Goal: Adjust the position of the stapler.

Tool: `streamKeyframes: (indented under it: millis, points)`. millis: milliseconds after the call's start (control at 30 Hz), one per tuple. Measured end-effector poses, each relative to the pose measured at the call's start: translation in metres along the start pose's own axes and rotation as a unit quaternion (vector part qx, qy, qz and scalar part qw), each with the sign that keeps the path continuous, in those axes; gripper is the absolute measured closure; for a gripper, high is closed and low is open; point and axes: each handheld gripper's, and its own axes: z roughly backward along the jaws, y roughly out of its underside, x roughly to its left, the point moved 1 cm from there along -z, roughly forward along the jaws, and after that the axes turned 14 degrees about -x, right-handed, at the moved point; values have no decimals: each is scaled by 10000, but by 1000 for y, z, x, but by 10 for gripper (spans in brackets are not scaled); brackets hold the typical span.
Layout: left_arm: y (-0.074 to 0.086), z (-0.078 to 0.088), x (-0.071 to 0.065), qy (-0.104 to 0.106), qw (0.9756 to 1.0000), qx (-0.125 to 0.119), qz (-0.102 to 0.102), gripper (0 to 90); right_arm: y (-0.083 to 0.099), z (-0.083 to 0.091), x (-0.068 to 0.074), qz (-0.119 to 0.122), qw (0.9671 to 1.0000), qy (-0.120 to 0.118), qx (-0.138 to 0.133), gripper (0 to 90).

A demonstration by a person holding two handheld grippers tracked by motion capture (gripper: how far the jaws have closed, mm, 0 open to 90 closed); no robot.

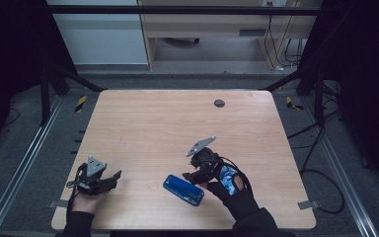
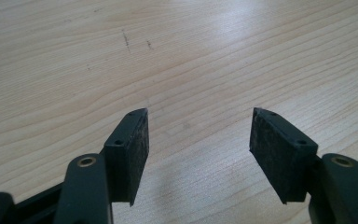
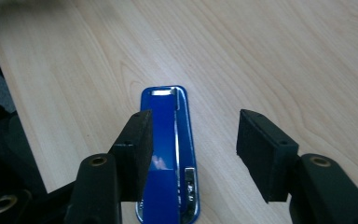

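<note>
Apparently freed, the blue stapler (image 1: 183,189) lies flat on the table (image 1: 143,123) at lower centre of the high view. Right gripper (image 1: 196,174) hovers over it, jaws spread, gripping nothing; left gripper (image 1: 109,178), lower left, spread too. Any regrasp remains.

Light wood table (image 1: 177,123). Blue stapler (image 1: 183,189) lies flat near the front edge, right of centre. Dark round cap (image 1: 219,103) at far side.
</note>
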Motion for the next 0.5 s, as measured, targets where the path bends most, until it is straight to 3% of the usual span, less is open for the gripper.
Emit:
streamKeyframes:
  millis: [500]
  points:
    - [1, -1, 0, 28, 10000, 59, -33, 373, 6, -27, 12, 126, 9968, -351, 704, 505]
